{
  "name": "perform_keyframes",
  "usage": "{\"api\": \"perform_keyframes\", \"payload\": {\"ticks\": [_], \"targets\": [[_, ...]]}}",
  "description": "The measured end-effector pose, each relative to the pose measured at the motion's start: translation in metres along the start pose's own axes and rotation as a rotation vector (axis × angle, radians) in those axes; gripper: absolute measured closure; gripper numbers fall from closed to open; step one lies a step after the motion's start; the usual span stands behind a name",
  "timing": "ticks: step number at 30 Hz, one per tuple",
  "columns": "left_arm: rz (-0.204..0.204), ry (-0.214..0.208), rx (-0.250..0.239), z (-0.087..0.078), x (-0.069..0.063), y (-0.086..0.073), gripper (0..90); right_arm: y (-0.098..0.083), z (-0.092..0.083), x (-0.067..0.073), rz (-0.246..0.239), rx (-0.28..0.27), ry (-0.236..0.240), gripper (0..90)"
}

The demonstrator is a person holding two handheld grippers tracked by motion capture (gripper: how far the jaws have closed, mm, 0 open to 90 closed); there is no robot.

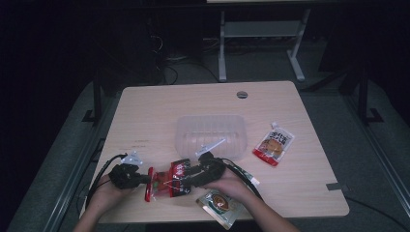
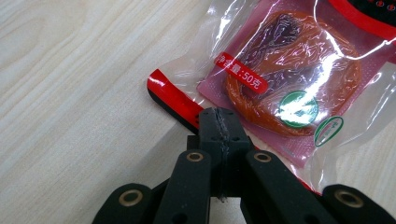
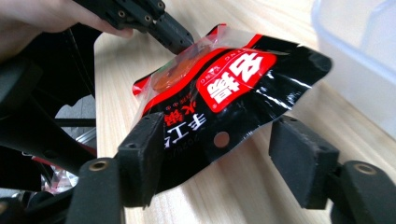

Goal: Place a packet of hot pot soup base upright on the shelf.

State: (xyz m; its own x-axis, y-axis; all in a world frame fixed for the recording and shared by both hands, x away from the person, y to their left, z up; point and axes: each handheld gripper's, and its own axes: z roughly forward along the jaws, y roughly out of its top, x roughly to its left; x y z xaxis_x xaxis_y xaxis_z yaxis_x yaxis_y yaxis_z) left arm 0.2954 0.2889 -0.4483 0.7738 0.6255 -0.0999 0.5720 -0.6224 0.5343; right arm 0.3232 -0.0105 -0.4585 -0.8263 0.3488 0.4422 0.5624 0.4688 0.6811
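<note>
A red and black snack packet (image 1: 164,182) hangs just over the table's front edge between my two grippers. Its clear window shows an orange-brown snack (image 2: 289,79). My left gripper (image 1: 146,181) is shut on the packet's red-edged end, and its jaws (image 2: 218,126) meet on the film. My right gripper (image 3: 217,140) stands open around the packet's black end (image 3: 243,88). Its left pad (image 3: 140,158) is against the film; its right pad (image 3: 299,158) stands apart from it. The left gripper (image 3: 159,23) pinches the far end in the right gripper view.
A clear plastic tub (image 1: 211,119) stands mid-table just beyond the grippers, its wall (image 3: 359,56) close on the right. An orange packet (image 1: 274,145) lies to its right. Another packet (image 1: 220,205) lies at the front edge under the right forearm. A cable hole (image 1: 242,94) sits at the back.
</note>
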Motion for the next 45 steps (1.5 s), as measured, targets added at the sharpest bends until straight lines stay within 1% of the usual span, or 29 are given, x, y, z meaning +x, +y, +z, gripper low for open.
{"api": "perform_keyframes", "payload": {"ticks": [3,4,7,9,10,11,13,14,18,19,20,22,23,25,27,28,29,31,32,33,34,35,36,37,38,40,41,42,45], "targets": [[0.0,-0.002,0.001,0.0,0.0,0.0,89.9,0.0,0.003,0.0,-0.004,0.002,0.001,43.2],[0.001,-0.003,0.0,0.0,0.0,0.0,89.8,0.0,0.003,-0.001,-0.004,0.003,0.004,47.1],[-0.002,-0.006,-0.003,0.0,0.001,0.0,89.9,0.001,0.001,0.0,-0.007,-0.011,0.033,52.7],[-0.004,-0.006,-0.004,0.0,0.001,0.0,89.9,0.002,0.003,0.001,-0.028,-0.016,0.034,56.9],[-0.004,-0.005,-0.005,0.0,0.001,0.0,89.9,0.003,0.003,0.003,-0.024,-0.013,0.041,59.6],[-0.003,-0.005,-0.004,0.0,0.001,0.0,89.9,0.004,0.004,0.003,-0.042,-0.015,0.041,62.7],[-0.003,-0.006,-0.006,0.0,0.001,0.0,89.9,0.007,0.005,0.005,-0.059,-0.023,0.048,68.0],[-0.009,-0.007,-0.011,0.001,0.0,0.0,89.9,0.008,0.005,0.006,-0.063,-0.028,0.053,71.1],[-0.006,-0.007,-0.01,0.001,0.001,0.0,89.9,0.011,0.004,0.009,-0.083,-0.03,0.081,80.0],[-0.009,-0.007,-0.013,0.001,0.001,0.0,89.9,0.01,0.005,0.009,-0.106,-0.031,0.086,82.4],[-0.007,-0.007,-0.013,0.001,0.0,0.0,89.9,0.01,0.005,0.01,-0.11,-0.021,0.091,85.1],[-0.01,-0.005,-0.014,0.001,0.0,0.0,89.9,0.011,0.006,0.012,-0.132,-0.022,0.095,88.5],[-0.004,-0.003,-0.013,0.001,0.0,0.0,89.9,0.011,0.007,0.013,-0.132,-0.035,0.11,89.3],[-0.004,-0.002,-0.014,0.001,0.0,0.0,89.9,0.013,0.006,0.013,-0.158,-0.048,0.127,89.9],[-0.004,0.0,-0.018,0.001,0.0,0.0,89.9,0.015,0.007,0.013,-0.166,-0.059,0.149,90.0],[-0.004,-0.001,-0.019,0.001,0.0,0.0,90.0,0.015,0.006,0.013,-0.157,-0.055,0.155,90.0],[0.001,0.0,-0.018,0.002,0.0,0.0,89.9,0.015,0.007,0.013,-0.157,-0.067,0.169,90.0],[0.012,0.013,-0.008,0.002,-0.002,0.001,89.9,0.015,0.006,0.012,-0.135,-0.096,0.209,90.0],[0.011,0.005,-0.003,0.002,-0.003,0.002,89.9,0.016,0.005,0.013,-0.128,-0.116,0.236,90.0],[0.006,-0.013,0.0,0.002,-0.004,0.003,89.9,0.017,0.003,0.014,-0.126,-0.131,0.253,90.0],[0.005,-0.026,-0.014,0.002,-0.005,0.004,89.9,0.018,0.001,0.016,-0.125,-0.142,0.257,90.0],[0.004,-0.029,-0.031,0.0,-0.006,0.006,89.9,0.019,-0.001,0.018,-0.134,-0.147,0.255,90.0],[0.007,-0.023,-0.045,-0.004,-0.007,0.007,89.9,0.02,-0.003,0.02,-0.138,-0.148,0.253,90.0],[0.002,-0.012,-0.077,-0.009,-0.008,0.009,89.9,0.021,-0.006,0.02,-0.144,-0.153,0.25,90.0],[0.009,-0.008,-0.078,-0.012,-0.008,0.009,89.9,0.022,-0.011,0.02,-0.144,-0.167,0.255,90.0],[-0.001,-0.001,-0.102,-0.015,-0.009,0.009,89.9,0.022,-0.015,0.021,-0.139,-0.189,0.258,90.0],[0.008,0.002,-0.102,-0.016,-0.009,0.008,89.9,0.022,-0.018,0.022,-0.136,-0.195,0.257,90.0],[0.011,0.006,-0.105,-0.018,-0.008,0.008,89.8,0.022,-0.02,0.022,-0.145,-0.207,0.258,90.0],[0.003,0.013,-0.119,-0.021,-0.007,0.006,89.7,0.022,-0.029,0.025,-0.151,-0.222,0.261,90.0]]}}
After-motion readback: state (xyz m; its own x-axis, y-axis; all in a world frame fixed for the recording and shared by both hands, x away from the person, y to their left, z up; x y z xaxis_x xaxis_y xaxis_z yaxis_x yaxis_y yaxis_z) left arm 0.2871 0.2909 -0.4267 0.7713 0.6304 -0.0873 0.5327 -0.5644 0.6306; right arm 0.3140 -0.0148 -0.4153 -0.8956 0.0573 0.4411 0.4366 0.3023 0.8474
